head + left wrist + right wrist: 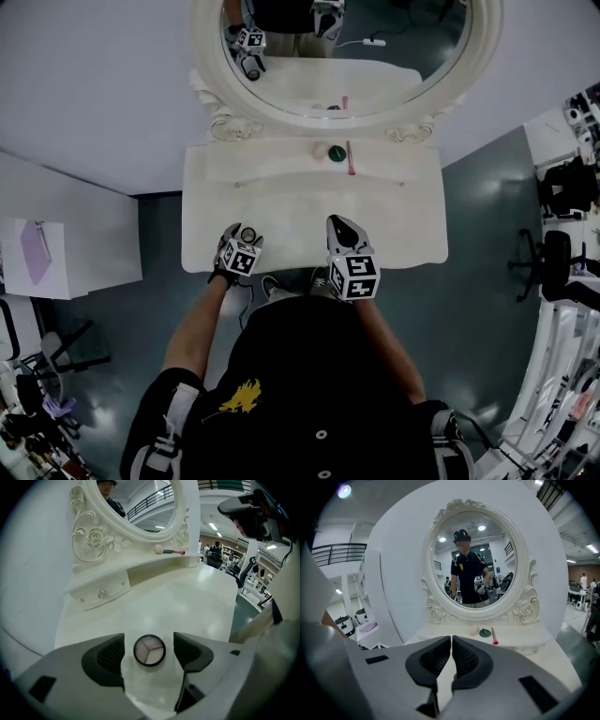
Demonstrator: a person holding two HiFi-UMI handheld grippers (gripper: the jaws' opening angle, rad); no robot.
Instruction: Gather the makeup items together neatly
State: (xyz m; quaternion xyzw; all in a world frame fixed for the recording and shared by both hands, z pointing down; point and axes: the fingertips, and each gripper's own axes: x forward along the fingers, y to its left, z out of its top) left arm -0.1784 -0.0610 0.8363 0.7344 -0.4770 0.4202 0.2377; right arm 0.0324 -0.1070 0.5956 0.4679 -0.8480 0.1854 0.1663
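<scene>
On the white vanity table (291, 202) near its front edge lies a round black-rimmed compact (149, 650) (248, 232) with three pale powder sections. My left gripper (149, 638) (244, 239) points down over it, open, one jaw on either side of the compact without touching it. My right gripper (451, 641) (336, 223) is shut with nothing in it, over the table's front middle. A beige sponge (320, 151) (474, 630), a green round item (336, 153) (484, 632) and a pink brush (350, 157) (493, 637) rest together on the raised back shelf.
An oval ornate mirror (347, 47) stands behind the shelf. A small drawer with a knob (101, 594) sits under the shelf's left end. A low white side table (66, 234) with a purple item (36, 251) stands to the left; office chairs (562, 187) to the right.
</scene>
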